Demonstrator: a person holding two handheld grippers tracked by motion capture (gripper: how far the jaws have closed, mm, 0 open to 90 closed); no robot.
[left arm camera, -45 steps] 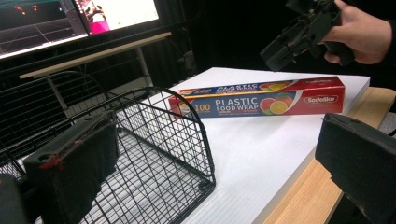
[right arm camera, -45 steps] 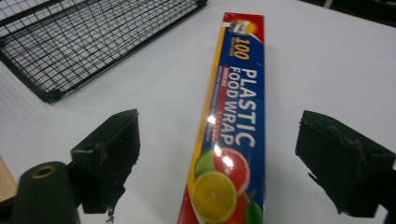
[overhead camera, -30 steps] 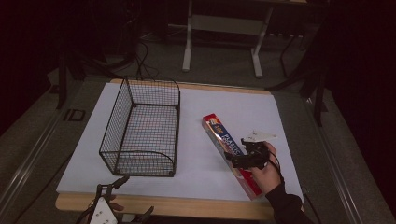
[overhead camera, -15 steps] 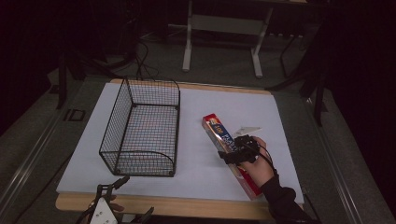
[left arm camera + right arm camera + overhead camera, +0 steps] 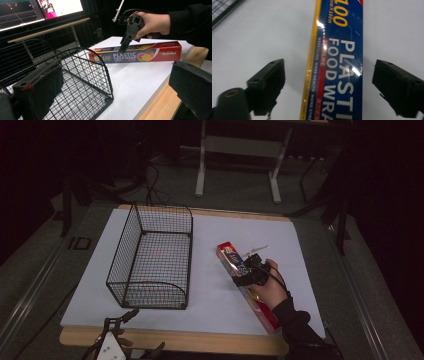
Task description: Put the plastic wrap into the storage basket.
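A long red and blue plastic food wrap box lies flat on the right half of the white mat. My right gripper is held over the box's far half and points down at it. In the right gripper view the box lies between the two jaws of that gripper, which stand open and clear of its sides. The left gripper view shows the same box with the right gripper just above it. My left gripper is open and empty at the table's near edge, in front of the basket.
A black wire basket stands empty on the left of the mat, its corner also in the right gripper view. The wooden table edge runs along the front. A desk frame stands behind, with monitors.
My right gripper has moved along the box toward its far end and to the left, and now sits over its far half. The left gripper has stayed put.
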